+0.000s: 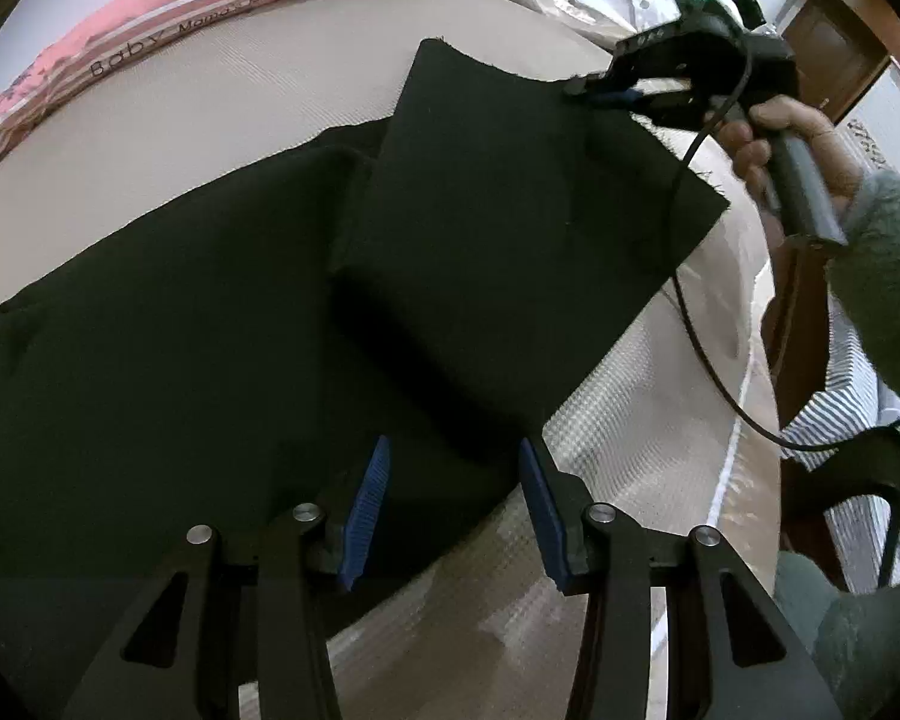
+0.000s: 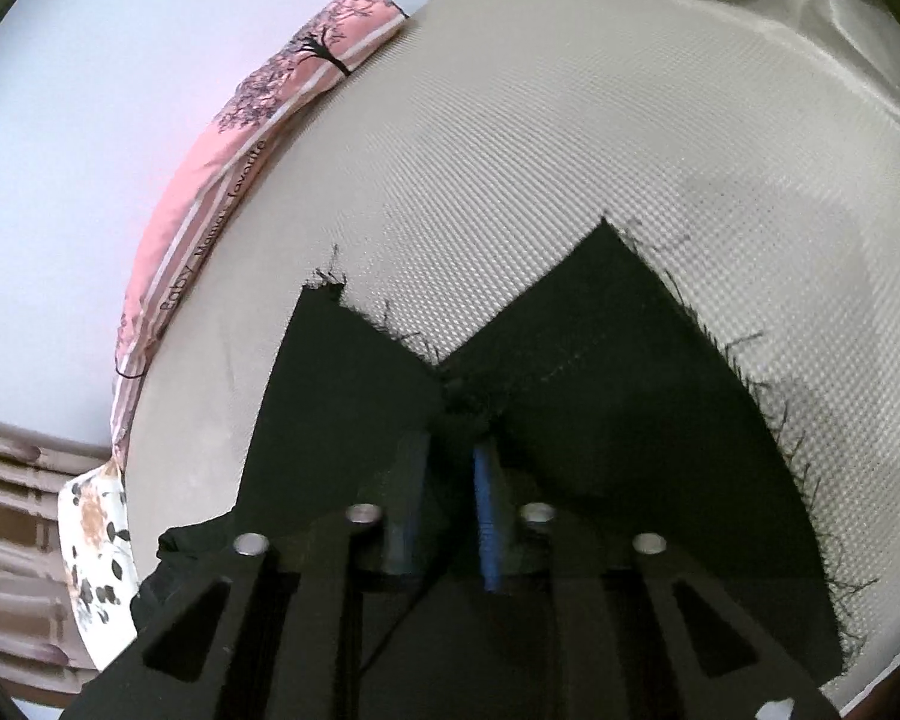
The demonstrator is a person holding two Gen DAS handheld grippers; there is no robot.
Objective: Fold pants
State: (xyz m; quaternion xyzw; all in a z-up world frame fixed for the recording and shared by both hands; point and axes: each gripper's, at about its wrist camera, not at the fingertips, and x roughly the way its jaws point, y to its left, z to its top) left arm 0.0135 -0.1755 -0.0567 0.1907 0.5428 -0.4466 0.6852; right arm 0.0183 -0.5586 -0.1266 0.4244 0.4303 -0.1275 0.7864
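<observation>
A: What is lying on the bed [image 1: 222, 96]?

B: The beige mattress is carrying the black pants [image 1: 168, 372], which are spreading over most of it, and one leg is doubling back over the rest of the pants. A pink pillow [image 1: 150, 30] is running along the far edge of the bed, beyond the pants.

A: And the right gripper [image 1: 594, 91]?

B: Its jaws are pinching the frayed hem of the pants at the far corner of the folded leg (loose threads are sticking out all along that edge). A hand [image 1: 774, 144] in a fuzzy grey-green sleeve [image 1: 888, 264] is gripping its handle.

A: The left gripper [image 1: 453, 510]?

B: It is hovering over the near edge of the pants with its jaws standing partly apart, the blue pads [image 1: 366, 510] holding nothing between them.
</observation>
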